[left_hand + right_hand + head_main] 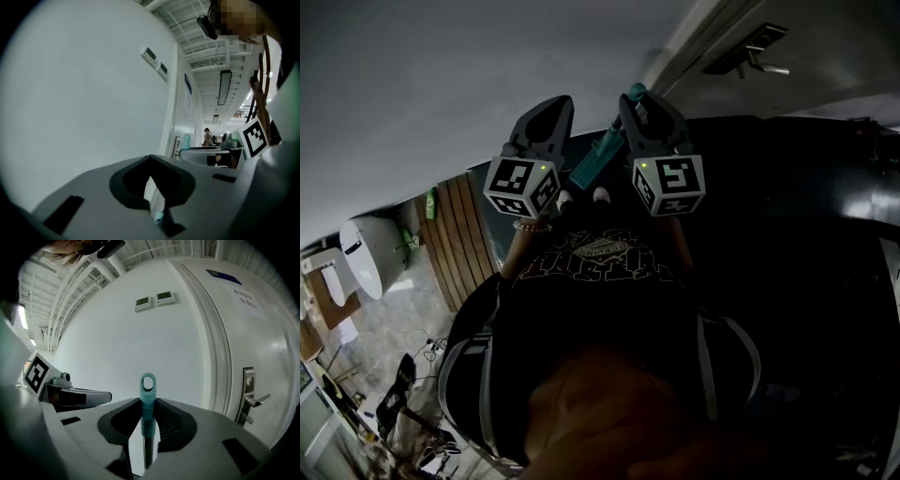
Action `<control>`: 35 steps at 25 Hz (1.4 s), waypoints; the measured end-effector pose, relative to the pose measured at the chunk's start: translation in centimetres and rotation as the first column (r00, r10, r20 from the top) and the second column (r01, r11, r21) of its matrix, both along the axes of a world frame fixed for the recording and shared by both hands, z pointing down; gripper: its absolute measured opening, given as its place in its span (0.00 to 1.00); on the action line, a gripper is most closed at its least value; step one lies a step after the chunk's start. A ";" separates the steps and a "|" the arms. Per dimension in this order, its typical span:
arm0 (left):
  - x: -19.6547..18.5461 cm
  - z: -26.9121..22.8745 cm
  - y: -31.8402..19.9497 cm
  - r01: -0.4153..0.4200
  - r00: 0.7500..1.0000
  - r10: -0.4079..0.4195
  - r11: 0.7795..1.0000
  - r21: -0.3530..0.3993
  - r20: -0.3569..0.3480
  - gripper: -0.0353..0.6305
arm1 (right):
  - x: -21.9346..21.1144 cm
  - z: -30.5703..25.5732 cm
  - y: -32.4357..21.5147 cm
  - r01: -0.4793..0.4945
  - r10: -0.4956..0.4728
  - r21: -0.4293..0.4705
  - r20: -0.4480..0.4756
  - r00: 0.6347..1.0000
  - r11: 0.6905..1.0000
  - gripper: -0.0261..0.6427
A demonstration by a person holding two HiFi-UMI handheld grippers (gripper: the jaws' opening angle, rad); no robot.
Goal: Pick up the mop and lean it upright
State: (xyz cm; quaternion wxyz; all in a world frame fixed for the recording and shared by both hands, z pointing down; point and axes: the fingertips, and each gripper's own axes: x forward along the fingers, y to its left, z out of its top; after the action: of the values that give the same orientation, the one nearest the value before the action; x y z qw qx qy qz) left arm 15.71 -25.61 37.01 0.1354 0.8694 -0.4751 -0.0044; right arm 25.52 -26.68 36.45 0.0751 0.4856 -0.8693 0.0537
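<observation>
Right gripper [147,430] clamps the mop handle [147,411] at its teal grip, hanging loop [148,383] topmost against a white wall. Left gripper [152,197] stands narrowly parted, empty. Only the head view shows the handle slanting between both grippers; only the right gripper view shows the door lever [253,401].

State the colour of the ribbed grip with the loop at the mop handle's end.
Teal. The ribbed plastic mop-handle grip shows best in the right gripper view.
</observation>
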 end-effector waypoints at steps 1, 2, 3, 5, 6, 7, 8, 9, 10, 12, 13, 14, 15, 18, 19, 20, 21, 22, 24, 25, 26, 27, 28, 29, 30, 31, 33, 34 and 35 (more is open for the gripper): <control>0.0 0.0 0.0 0.007 1.000 -0.007 1.000 0.000 -0.001 0.11 | 0.0 -0.1 -0.1 0.006 -0.006 0.001 0.001 1.000 1.000 0.20; 0.0 0.0 0.0 0.014 1.000 -0.014 1.000 0.001 -0.001 0.11 | 0.0 -0.1 -0.1 0.011 -0.011 0.002 0.003 1.000 1.000 0.20; 0.1 0.0 0.0 0.022 1.000 -0.022 1.000 0.001 -0.001 0.11 | 0.1 -0.2 -0.2 0.017 -0.017 0.003 0.006 1.000 1.000 0.20; 0.1 0.0 -0.1 0.041 0.999 -0.041 0.999 0.003 0.001 0.11 | 0.1 -0.2 -0.3 0.030 -0.030 0.003 0.010 1.000 1.000 0.20; 0.1 0.0 -0.1 0.050 0.999 -0.050 0.999 0.006 0.004 0.11 | 0.1 -0.2 -0.3 0.038 -0.038 0.003 0.012 0.999 0.999 0.20; 0.0 0.0 -0.1 0.060 0.998 -0.060 0.998 0.010 0.007 0.11 | 0.0 -0.2 -0.3 0.048 -0.048 0.003 0.013 0.999 0.999 0.20; -0.1 -0.1 0.0 0.069 0.998 -0.070 0.997 0.014 0.010 0.11 | -0.2 -0.2 -0.3 0.060 -0.061 0.004 0.015 0.998 0.998 0.20; -0.3 -0.1 0.1 0.080 0.997 -0.080 0.997 0.019 0.012 0.11 | -0.4 -0.2 -0.2 0.073 -0.073 0.007 0.016 0.997 0.997 0.20; -0.6 -0.1 0.1 0.091 0.996 -0.091 0.996 0.023 0.013 0.11 | -0.7 -0.3 -0.2 0.083 -0.083 0.011 0.018 0.996 0.996 0.20; -1.2 0.0 0.2 0.107 0.994 -0.108 0.994 0.024 0.012 0.11 | -1.3 -0.4 -0.3 0.097 -0.097 0.014 0.019 0.995 0.995 0.20; -1.5 0.1 0.3 0.112 0.994 -0.113 0.993 0.021 0.011 0.11 | -1.6 -0.4 -0.2 0.101 -0.101 0.013 0.018 0.995 0.995 0.20; -2.0 0.2 0.4 0.116 0.993 -0.117 0.993 0.019 0.011 0.11 | -1.9 -0.3 -0.2 0.103 -0.103 0.011 0.016 0.995 0.995 0.20; -2.6 0.2 0.5 0.120 0.993 -0.120 0.993 0.020 0.010 0.11 | -2.4 -0.3 -0.1 0.104 -0.104 0.009 0.014 0.994 0.995 0.20; -4.9 -0.1 0.5 0.124 0.992 -0.124 0.992 0.027 0.004 0.11 | -3.9 -0.4 0.0 0.091 -0.091 0.007 0.008 0.996 0.996 0.20; -5.8 -0.2 0.5 0.120 0.993 -0.120 0.992 0.027 0.002 0.11 | -4.5 -0.4 0.1 0.081 -0.081 0.006 0.004 0.997 0.997 0.20; -6.7 -0.2 0.5 0.115 0.993 -0.115 0.993 0.027 0.001 0.11 | -5.1 -0.4 0.2 0.069 -0.069 0.004 -0.001 0.998 0.998 0.20; -7.7 -0.2 0.6 0.110 0.994 -0.110 0.994 0.025 0.002 0.11 | -5.8 -0.3 0.4 0.057 -0.057 0.001 -0.007 0.998 0.998 0.20; -8.7 -0.3 0.7 0.104 0.995 -0.104 0.994 0.024 0.003 0.11 | -6.5 -0.2 0.5 0.045 -0.045 -0.001 -0.012 0.999 0.999 0.20; -10.7 -0.3 1.0 0.094 0.996 -0.094 0.995 0.025 0.005 0.11 | -8.0 -0.1 0.9 0.022 -0.022 -0.004 -0.019 1.000 1.000 0.20; -11.6 -0.3 1.1 0.089 0.996 -0.089 0.996 0.026 0.006 0.11 | -8.7 0.0 1.1 0.011 -0.011 -0.004 -0.022 1.000 1.000 0.20; -12.6 -0.3 1.1 0.085 0.996 -0.086 0.996 0.027 0.008 0.11 | -9.4 0.1 1.2 0.001 -0.001 -0.004 -0.024 1.000 1.000 0.20; -13.5 -0.2 1.2 0.082 0.997 -0.082 0.996 0.026 0.009 0.11 | -10.1 0.1 1.4 -0.007 0.007 -0.004 -0.024 1.000 1.000 0.20; -14.4 -0.1 1.3 0.080 0.997 -0.080 0.997 0.025 0.009 0.11 | -10.8 0.1 1.6 -0.013 0.013 -0.004 -0.023 1.000 1.000 0.20; -15.2 0.0 1.5 0.077 0.997 -0.077 0.997 0.023 0.007 0.11 | -11.4 0.1 1.7 -0.020 0.020 -0.004 -0.021 1.000 1.000 0.20; -15.9 0.1 1.6 0.073 0.997 -0.074 0.997 0.022 0.005 0.11 | -12.1 0.1 1.9 -0.027 0.026 -0.003 -0.018 0.999 1.000 0.20; -16.6 0.2 1.8 0.070 0.998 -0.070 0.997 0.021 0.003 0.11 | -12.7 0.0 2.0 -0.033 0.033 -0.002 -0.015 0.999 0.999 0.20; -18.0 0.2 2.2 0.065 0.998 -0.065 0.998 0.022 -0.001 0.11 | -13.9 -0.1 2.3 -0.042 0.042 0.000 -0.008 0.999 0.999 0.20; -18.7 0.2 2.4 0.064 0.998 -0.064 0.998 0.023 -0.002 0.11 | -14.6 -0.2 2.5 -0.044 0.044 0.000 -0.005 0.999 0.999 0.20; -19.4 0.2 2.6 0.062 0.998 -0.062 0.998 0.022 -0.002 0.11 | -15.3 -0.2 2.6 -0.044 0.044 0.000 -0.002 0.999 0.999 0.20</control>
State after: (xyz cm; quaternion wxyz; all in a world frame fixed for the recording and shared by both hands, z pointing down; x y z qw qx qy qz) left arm -3.68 -23.05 37.25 0.1258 0.8558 -0.5016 -0.0143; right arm 10.24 -24.05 36.23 0.0749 0.5049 -0.8582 0.0550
